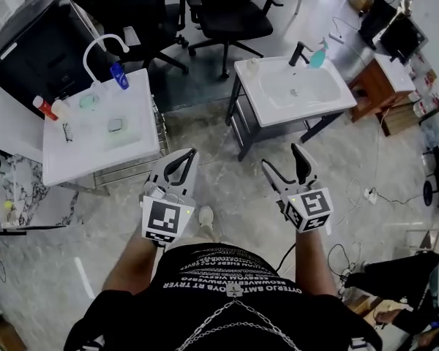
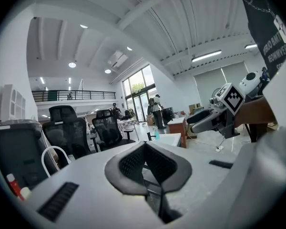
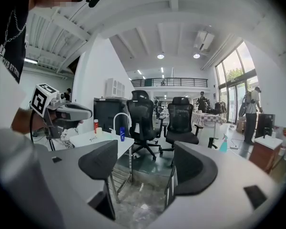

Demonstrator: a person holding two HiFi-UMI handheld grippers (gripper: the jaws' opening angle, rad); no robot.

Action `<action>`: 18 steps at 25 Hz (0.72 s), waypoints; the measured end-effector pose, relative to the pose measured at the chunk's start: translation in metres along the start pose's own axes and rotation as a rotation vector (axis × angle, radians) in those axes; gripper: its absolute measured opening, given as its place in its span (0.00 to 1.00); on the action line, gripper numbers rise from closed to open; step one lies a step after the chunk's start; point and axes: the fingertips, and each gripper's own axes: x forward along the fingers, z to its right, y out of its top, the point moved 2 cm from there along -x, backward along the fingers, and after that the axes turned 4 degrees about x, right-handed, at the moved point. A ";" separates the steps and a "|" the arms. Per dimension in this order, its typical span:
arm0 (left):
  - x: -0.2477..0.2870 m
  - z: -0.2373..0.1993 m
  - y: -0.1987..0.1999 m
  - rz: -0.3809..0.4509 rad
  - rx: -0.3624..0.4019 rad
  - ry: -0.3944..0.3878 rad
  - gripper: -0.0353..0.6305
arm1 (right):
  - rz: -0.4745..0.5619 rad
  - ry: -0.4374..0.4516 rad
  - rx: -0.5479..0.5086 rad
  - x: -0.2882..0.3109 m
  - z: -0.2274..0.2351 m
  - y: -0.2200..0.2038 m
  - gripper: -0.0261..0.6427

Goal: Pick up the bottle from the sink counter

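**Both grippers idle near body, nothing picked**

- Nearest: person's black printed shirt (image 1: 227, 291). Both arms are out in front, over grey stone floor (image 1: 227, 170).
- left gripper (image 1: 189, 154): jaws clenched, pads meeting tip to tip, nothing between them. It is held low, just off the near right corner of the left sink counter (image 1: 80, 159), not touching it.
- right gripper (image 1: 283, 161): jaws released, wide gap with only floor in it. It is just near of the right sink counter (image 1: 336, 102) and well clear of it.
- Left counter, white top: blue bottle (image 1: 118, 75) upright at the far right corner, just beside the white faucet (image 1: 102, 46). Red-capped bottle (image 1: 45, 108) stands at the far left edge.
- Right counter, white basin: teal spray bottle (image 1: 318, 54) upright at the far edge, just right of the black faucet (image 1: 298, 52).
- All three bottles are well apart from both grippers. Can't tell which one is the target.
- Farthest: black office chairs (image 1: 230, 13) behind both counters.
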 end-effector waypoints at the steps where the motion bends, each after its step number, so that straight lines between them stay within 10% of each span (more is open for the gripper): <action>1: 0.005 -0.005 -0.006 -0.010 -0.004 -0.002 0.06 | -0.006 0.003 0.001 0.008 0.003 -0.001 0.56; 18: 0.077 -0.078 -0.023 -0.005 -0.046 -0.042 0.06 | -0.039 -0.008 -0.013 0.102 0.039 0.026 0.56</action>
